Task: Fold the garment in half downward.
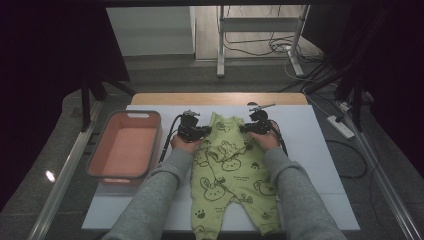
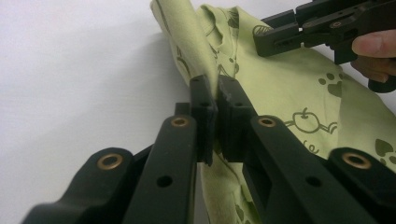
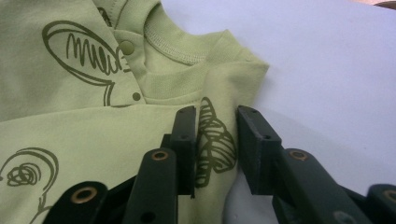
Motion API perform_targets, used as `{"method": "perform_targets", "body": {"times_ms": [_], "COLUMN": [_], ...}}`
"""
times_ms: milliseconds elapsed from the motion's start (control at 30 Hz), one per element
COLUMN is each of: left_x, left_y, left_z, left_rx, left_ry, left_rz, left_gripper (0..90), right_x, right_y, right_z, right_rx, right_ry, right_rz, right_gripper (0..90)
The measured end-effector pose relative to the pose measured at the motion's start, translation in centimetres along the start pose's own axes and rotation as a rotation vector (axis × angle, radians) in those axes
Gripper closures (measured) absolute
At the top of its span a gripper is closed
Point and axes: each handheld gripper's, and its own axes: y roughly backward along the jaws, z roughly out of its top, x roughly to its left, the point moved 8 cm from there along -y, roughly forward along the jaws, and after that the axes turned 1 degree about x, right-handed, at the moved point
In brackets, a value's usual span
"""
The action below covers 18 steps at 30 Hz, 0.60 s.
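A light green baby romper (image 1: 227,170) with dark animal prints lies flat on the white table cover (image 1: 315,165), its neck toward the far side. My left gripper (image 1: 202,131) sits at the romper's left shoulder. In the left gripper view its jaws (image 2: 217,93) are shut on a raised fold of the green cloth (image 2: 299,102). My right gripper (image 1: 247,128) is at the right shoulder. In the right gripper view it (image 3: 217,121) straddles the shoulder edge of the romper (image 3: 93,116), with a gap left beside the right jaw. The left gripper view also shows the right gripper (image 2: 268,39) lying on the cloth farther off.
A pink plastic basin (image 1: 100,150) stands left of the romper, close to the left forearm. The wooden table edge (image 1: 220,98) runs along the far side. A metal stand (image 1: 220,45) and cables are on the floor beyond.
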Motion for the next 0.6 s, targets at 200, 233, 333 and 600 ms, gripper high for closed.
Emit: {"method": "perform_targets", "body": {"times_ms": [200, 233, 333, 600], "left_x": [-0.1, -0.1, -0.1, -0.1], "left_y": [0.0, 0.0, 0.1, 0.5], "left_z": [0.0, 0.0, 0.1, 0.3], "left_rx": [-0.001, -0.001, -0.003, -0.019], "left_ry": [0.000, 0.000, 0.000, -0.004], "left_rz": [0.000, 0.000, -0.001, 0.003], "left_gripper": [84.9, 84.9, 84.9, 85.0], "right_x": [0.0, 0.0, 0.0, 0.1], "right_y": [0.0, 0.0, 0.3, 1.2], "right_z": [-0.1, -0.1, 0.1, 0.7], "right_rx": [-0.003, -0.003, -0.016, -0.048], "right_ry": [-0.009, -0.009, -0.022, -0.019], "right_rz": [-0.003, -0.003, 0.012, 0.011], "right_gripper": [77.8, 77.8, 82.5, 85.3]}}
